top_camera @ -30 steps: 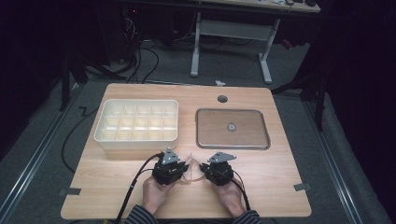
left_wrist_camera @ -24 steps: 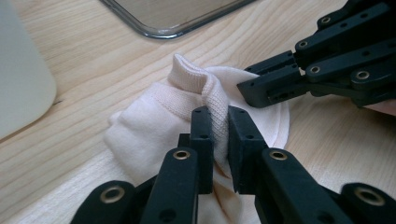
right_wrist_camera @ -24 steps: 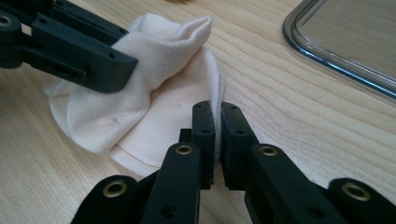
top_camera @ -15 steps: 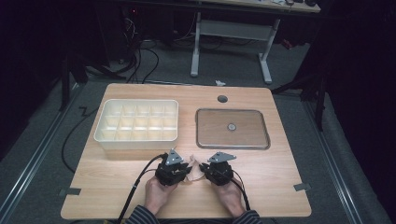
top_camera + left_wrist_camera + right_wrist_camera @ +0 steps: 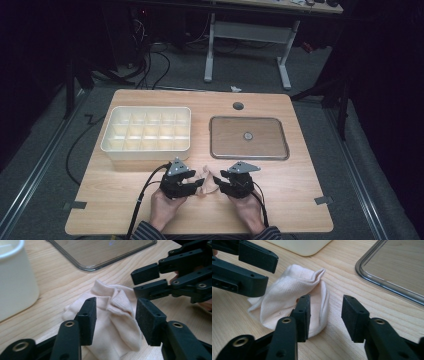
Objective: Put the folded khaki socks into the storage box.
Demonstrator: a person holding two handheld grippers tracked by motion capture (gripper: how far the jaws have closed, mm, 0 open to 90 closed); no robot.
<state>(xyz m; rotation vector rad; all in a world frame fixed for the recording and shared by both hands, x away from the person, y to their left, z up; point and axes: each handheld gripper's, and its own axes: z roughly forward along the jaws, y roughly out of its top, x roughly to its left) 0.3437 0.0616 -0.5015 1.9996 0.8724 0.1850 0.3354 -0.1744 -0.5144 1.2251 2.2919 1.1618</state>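
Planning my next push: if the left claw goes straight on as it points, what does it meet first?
The cloth, lying loose between its open jaws. Beyond that stands the right claw, though depth there is hard to judge.

Both sets of jaws had just been opening. A second earlier the left hand-held gripper (image 5: 197,183) and the right hand-held gripper (image 5: 218,184) were clamped tight, nose to nose over the pale cloth (image 5: 207,179) at the near edge of the bench (image 5: 300,200). Now the left one's pads stood apart with the cloth lying loose between them, not pressed. The right one's pads had parted too, one pad in front of the cloth's edge and bare wood showing in the gap. The cloth sat slumped in a crumpled heap on the wood, released by both.
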